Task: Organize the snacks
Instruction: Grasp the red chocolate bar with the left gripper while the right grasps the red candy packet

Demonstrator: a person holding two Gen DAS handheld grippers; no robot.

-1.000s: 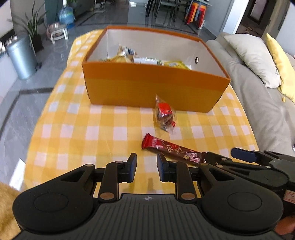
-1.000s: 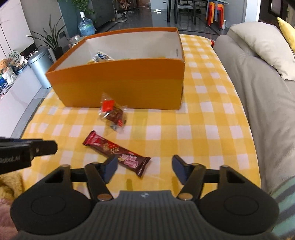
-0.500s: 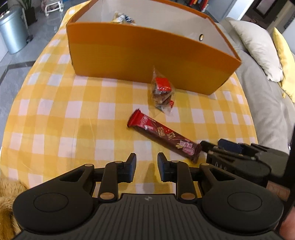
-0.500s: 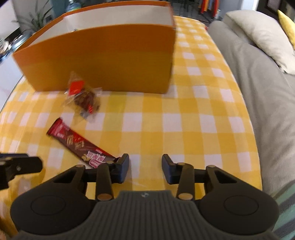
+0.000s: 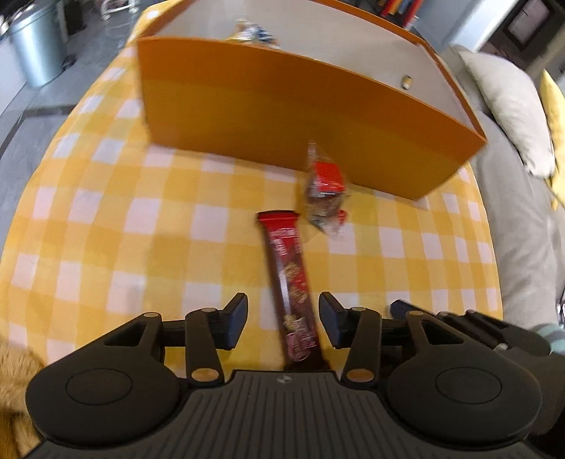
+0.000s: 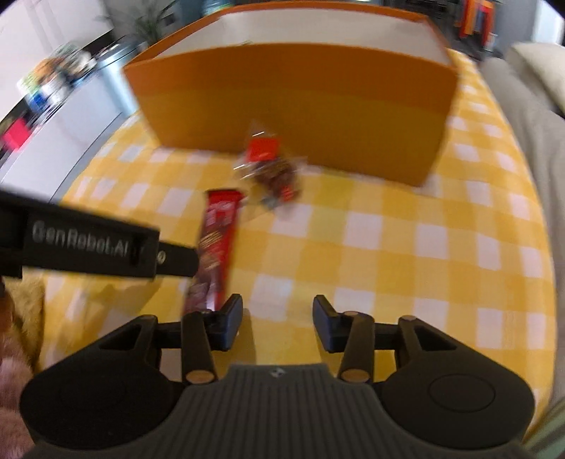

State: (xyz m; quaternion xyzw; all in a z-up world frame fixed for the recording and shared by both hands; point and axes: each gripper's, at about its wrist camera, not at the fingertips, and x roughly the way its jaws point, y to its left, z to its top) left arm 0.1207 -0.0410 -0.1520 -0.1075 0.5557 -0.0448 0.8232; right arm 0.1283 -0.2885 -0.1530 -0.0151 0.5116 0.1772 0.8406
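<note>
A long red and brown snack bar [image 5: 289,279] lies on the yellow checked tablecloth [image 5: 123,226], its near end between the fingers of my open left gripper [image 5: 282,323]. A clear packet with a red label [image 5: 323,190] lies just beyond it, against the orange box [image 5: 300,116]. In the right wrist view the bar [image 6: 213,250] sits left of my open, empty right gripper [image 6: 278,323], with the packet [image 6: 270,166] and the box [image 6: 300,102] ahead. The left gripper's body [image 6: 88,243] crosses that view from the left.
Some snacks [image 5: 252,31] show inside the box at its far wall. A grey sofa with cushions [image 5: 508,106] runs along the right of the table. A metal bin [image 5: 35,49] stands on the floor at the far left.
My left gripper has opened and moved over the bar, whose near end now lies between its fingers. My right gripper has opened wider and swung left. Both views are blurred by motion.
</note>
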